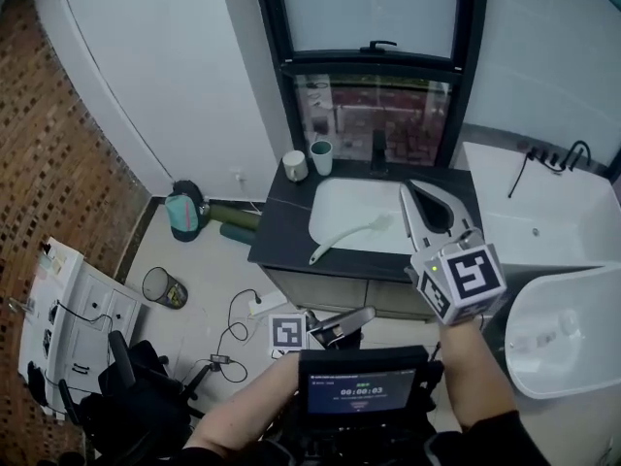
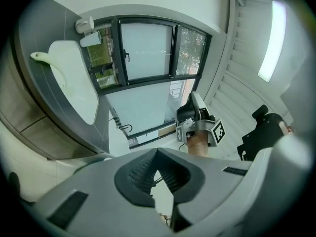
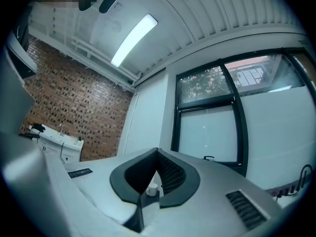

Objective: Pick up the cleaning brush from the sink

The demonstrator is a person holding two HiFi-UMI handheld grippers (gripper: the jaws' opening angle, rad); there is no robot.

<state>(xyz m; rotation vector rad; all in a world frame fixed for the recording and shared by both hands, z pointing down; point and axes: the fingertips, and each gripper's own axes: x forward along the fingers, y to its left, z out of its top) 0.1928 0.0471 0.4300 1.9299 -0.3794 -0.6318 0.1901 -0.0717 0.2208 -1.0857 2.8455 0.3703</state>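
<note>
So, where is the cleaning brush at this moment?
Head view: the cleaning brush lies across the front left rim of the sink, handle end over the dark counter.

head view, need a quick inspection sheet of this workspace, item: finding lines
surface: dark counter with a white sink
job's things: brush lies slanted, head in the sink, handle end on the counter, untouched
clutter: two cups beside the tap; bin and teal container on the floor
grippers: left claw shut, empty; right claw shut, empty, both short of the brush
cables: black cable loose on the floor
surroundings: window above the sink, brick wall at left, tub at right
</note>
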